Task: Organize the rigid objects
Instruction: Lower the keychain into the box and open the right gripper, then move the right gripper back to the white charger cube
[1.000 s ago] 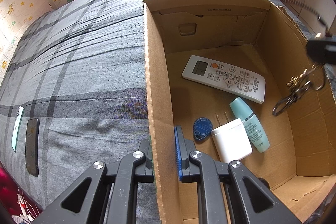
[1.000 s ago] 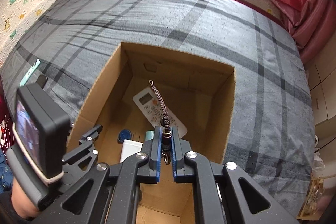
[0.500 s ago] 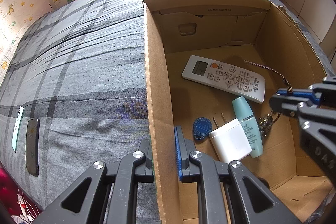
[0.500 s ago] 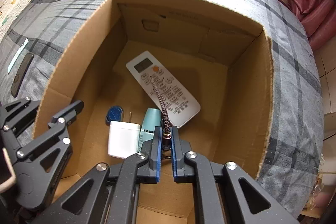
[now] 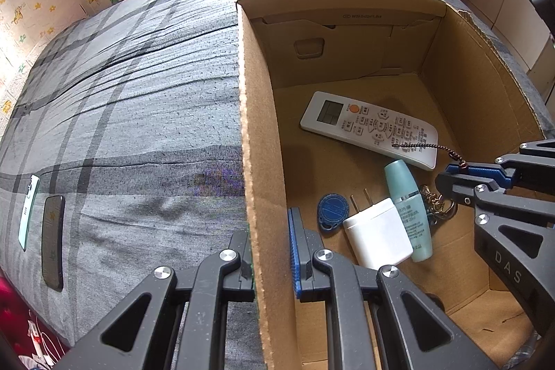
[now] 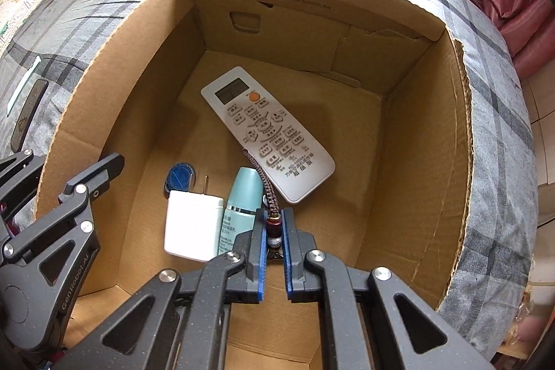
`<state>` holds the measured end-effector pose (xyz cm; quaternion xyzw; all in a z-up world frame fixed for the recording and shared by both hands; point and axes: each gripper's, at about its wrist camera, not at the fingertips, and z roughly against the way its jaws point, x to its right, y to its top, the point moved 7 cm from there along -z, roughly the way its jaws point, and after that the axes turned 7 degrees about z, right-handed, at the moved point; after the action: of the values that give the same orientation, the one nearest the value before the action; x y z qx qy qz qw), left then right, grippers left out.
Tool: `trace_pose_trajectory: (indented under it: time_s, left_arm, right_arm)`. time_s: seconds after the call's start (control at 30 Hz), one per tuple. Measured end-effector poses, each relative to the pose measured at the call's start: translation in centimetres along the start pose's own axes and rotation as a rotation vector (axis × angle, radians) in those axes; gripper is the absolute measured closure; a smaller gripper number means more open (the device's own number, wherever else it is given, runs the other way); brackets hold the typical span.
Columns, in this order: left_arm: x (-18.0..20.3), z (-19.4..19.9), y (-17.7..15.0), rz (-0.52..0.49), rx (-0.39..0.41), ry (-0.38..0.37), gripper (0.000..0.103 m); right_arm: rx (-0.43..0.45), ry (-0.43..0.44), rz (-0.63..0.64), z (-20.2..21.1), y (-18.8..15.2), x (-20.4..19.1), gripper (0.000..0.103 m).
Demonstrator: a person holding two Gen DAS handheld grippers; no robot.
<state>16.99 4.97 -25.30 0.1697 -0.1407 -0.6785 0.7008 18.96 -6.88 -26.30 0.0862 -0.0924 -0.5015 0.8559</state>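
Two grippers (image 6: 274, 227) (image 5: 269, 241), box (image 5: 263, 162) rim pinched, keychain (image 6: 265, 186) probably grazing remote (image 6: 267, 130)

Your left gripper (image 5: 269, 252) points steeply down, clamped on the near-left wall of the cardboard box (image 5: 256, 127), while your right gripper (image 6: 274, 231) reaches down inside that box, pinching the beaded keychain (image 6: 274, 227).

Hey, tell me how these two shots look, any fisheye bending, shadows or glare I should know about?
Left wrist view: strong fisheye, the brown cardboard box wall bows, corners vignette black, the window at the top is blown out. Right wrist view: same curvature bending the grey plaid bedcover; soft shadows inside the box, the white remote control sharp and free of glare.
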Motion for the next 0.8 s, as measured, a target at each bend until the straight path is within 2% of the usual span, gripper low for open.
trace_pose_trajectory:
  time_s: [0.1, 0.13, 0.23, 0.33, 0.5, 0.8]
  left_arm:
    - [0.0, -0.1, 0.0, -0.001, 0.001, 0.0, 0.089]
    - [0.0, -0.1, 0.0, 0.0, 0.002, -0.001, 0.089]
    - [-0.1, -0.1, 0.0, 0.002, 0.002, -0.003, 0.089]
    - [-0.1, 0.0, 0.0, 0.0, 0.003, -0.001, 0.089]
    - [-0.1, 0.0, -0.1, 0.002, 0.002, -0.003, 0.089]
    - [-0.1, 0.0, -0.1, 0.001, 0.001, -0.002, 0.089]
  right_arm:
    - [0.004, 0.012, 0.0, 0.0, -0.1, 0.1, 0.096]
    - [0.004, 0.014, 0.006, 0.2, -0.1, 0.0, 0.092]
    - [0.017, 0.014, 0.013, 0.5, -0.1, -0.1, 0.059]
    - [0.038, 0.004, 0.01, 1.2, 0.1, 0.0, 0.051]
    - [0.068, 0.016, 0.007, 2.5, 0.4, 0.1, 0.046]
    - [0.133, -0.005, -0.027, 5.3, 0.7, 1.6, 0.015]
